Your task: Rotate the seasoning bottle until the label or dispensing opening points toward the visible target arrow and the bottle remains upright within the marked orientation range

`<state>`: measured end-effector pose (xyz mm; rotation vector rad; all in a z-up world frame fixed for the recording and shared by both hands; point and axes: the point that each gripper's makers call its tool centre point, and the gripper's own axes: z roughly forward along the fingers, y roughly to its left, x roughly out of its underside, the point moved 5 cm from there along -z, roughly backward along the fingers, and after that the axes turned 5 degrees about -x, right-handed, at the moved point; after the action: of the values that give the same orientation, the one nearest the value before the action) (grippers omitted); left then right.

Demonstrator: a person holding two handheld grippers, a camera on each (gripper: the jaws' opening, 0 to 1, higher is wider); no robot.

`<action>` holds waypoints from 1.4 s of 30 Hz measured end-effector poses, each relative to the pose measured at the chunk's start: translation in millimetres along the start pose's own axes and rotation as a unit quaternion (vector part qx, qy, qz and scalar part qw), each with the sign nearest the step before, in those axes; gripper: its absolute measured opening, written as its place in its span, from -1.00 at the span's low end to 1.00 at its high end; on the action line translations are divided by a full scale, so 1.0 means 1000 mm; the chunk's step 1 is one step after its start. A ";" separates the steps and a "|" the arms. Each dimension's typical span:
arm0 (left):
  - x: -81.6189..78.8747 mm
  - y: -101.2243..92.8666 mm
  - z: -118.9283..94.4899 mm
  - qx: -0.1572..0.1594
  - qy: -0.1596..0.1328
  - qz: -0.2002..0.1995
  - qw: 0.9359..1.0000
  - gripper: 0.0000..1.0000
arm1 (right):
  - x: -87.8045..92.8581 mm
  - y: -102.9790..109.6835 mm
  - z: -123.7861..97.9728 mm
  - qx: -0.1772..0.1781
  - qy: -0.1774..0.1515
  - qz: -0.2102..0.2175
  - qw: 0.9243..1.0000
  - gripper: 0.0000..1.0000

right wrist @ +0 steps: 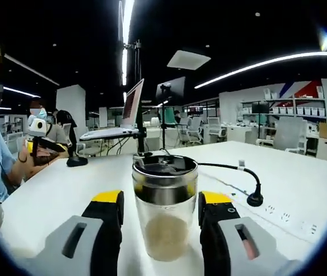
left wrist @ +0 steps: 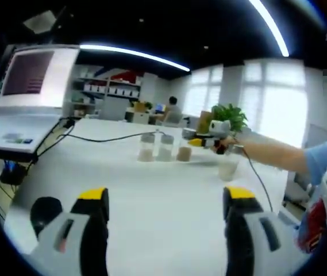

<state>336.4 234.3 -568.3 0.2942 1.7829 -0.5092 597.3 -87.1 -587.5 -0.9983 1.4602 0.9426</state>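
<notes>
In the right gripper view a clear seasoning bottle [right wrist: 164,213] with a dark lid and beige powder stands upright on the white table [right wrist: 301,190]. My right gripper [right wrist: 161,198] is shut on it, one yellow-tipped jaw against each side. In the left gripper view the right gripper [left wrist: 204,141] is held out over the table by a person's arm, beside a row of three small bottles [left wrist: 164,146]. Another bottle [left wrist: 228,167] stands just below that hand. My left gripper [left wrist: 166,196] is open and holds nothing, well short of the bottles.
An open laptop [left wrist: 28,86] on a stand sits at the table's left with a black cable [left wrist: 103,138] running toward the bottles. A cable with a plug [right wrist: 254,198] lies right of the bottle. A potted plant [left wrist: 230,115] and office shelves stand behind.
</notes>
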 end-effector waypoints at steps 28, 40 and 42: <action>0.005 0.004 0.008 -0.002 0.013 -0.008 1.000 0.73 | -0.007 0.005 -0.001 0.025 -0.026 -0.033 0.999 -0.21; 0.005 0.005 0.008 -0.002 0.013 -0.011 1.000 0.72 | -0.061 0.025 -0.042 0.052 -0.048 -0.050 0.996 -0.21; 0.004 0.003 0.008 -0.001 0.012 -0.011 1.000 0.72 | -0.072 0.034 -0.051 0.050 -0.055 -0.063 0.995 -0.21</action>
<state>343.2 233.3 -574.8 0.2817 1.8117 -0.5217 553.3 -116.7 -509.4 -0.9375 1.3238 0.8133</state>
